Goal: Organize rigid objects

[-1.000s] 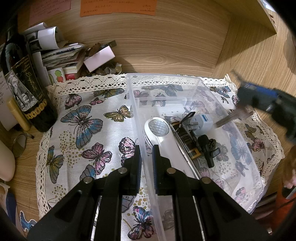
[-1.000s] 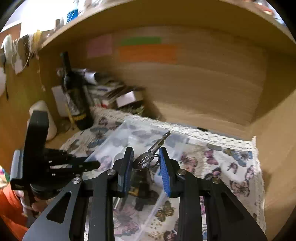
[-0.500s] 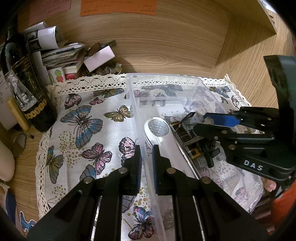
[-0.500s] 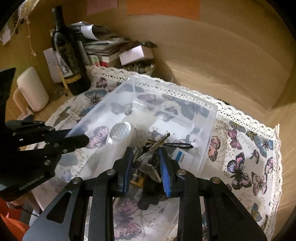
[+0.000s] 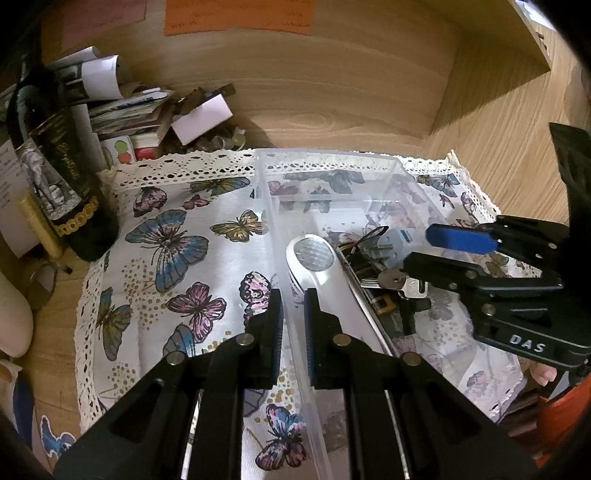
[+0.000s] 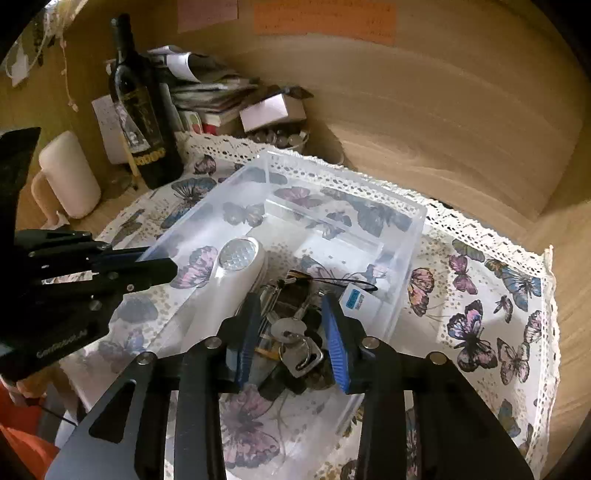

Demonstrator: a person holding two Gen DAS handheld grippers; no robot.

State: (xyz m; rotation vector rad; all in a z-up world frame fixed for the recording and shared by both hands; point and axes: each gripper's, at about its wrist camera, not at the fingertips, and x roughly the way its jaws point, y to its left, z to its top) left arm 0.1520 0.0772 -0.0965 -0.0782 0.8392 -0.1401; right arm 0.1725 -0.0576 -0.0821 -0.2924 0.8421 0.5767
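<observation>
A clear plastic storage bin (image 5: 334,173) sits on a white cloth printed with butterflies (image 5: 177,258) and edged in lace, spread over a wooden desk (image 5: 48,354) set in a wood-panelled alcove.

The left gripper (image 5: 293,314) has its jaws clamped on the bin's left wall, one finger outside the wall and one inside. In the right wrist view this same gripper (image 6: 162,264) reaches in from the left edge and meets the bin at its left rim.

The right gripper (image 6: 291,332) hangs over the near end of the bin with its blue-padded jaws spread apart and nothing between them. Directly below the gap lies a bunch of keys on a ring (image 6: 295,343), resting on top of a heap of small dark items inside the bin. From the left wrist view the right gripper (image 5: 417,247) enters from the right, with the keys (image 5: 393,280) just beneath its lower finger.

Also inside the bin: a white flashlight (image 5: 314,258) with a round faceted lens, lying along the left wall, a thin metal rod (image 5: 364,302) beside it, and a small white device with a blue label (image 6: 356,299) and a black cord toward the right wall.

Behind the cloth, at the left, stands a dark wine bottle (image 6: 138,107), upright. Next to it is a pile of papers and booklets (image 6: 210,96) and a small white box (image 6: 271,110). A cream-coloured mug (image 6: 68,175) stands further left on the desk. Orange and pink notes (image 6: 325,18) are stuck to the back panel.
</observation>
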